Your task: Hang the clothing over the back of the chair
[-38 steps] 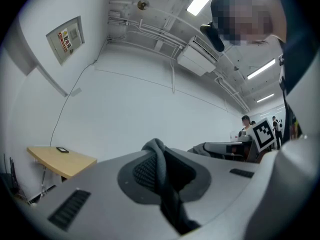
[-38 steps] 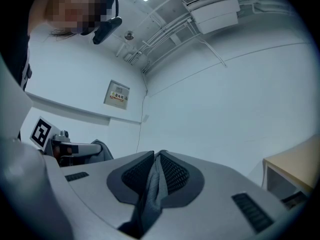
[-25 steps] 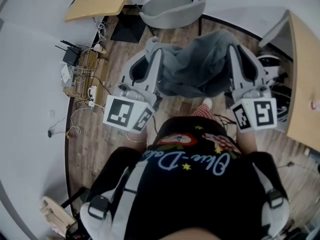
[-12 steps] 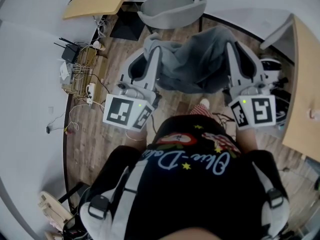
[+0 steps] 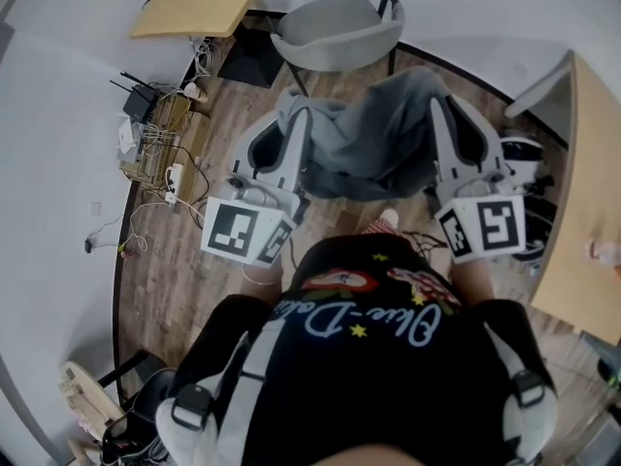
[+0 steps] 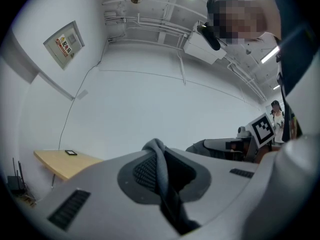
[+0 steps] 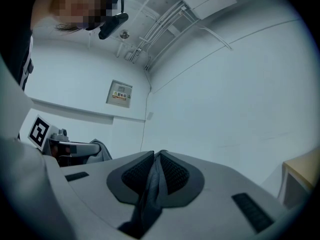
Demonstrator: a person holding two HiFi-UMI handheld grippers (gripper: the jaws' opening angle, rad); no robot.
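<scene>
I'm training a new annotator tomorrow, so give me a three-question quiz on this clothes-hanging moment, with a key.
1. True or false: the left gripper and the right gripper are both shut on the grey garment.
2. Where is the grey chair? A: under the garment, covered by it. B: beyond the garment, uncovered. C: tipped over on its side.
3. Does the garment lie over the chair's back yet?
Key: 1 true. 2 B. 3 No; it hangs between the two grippers.
</scene>
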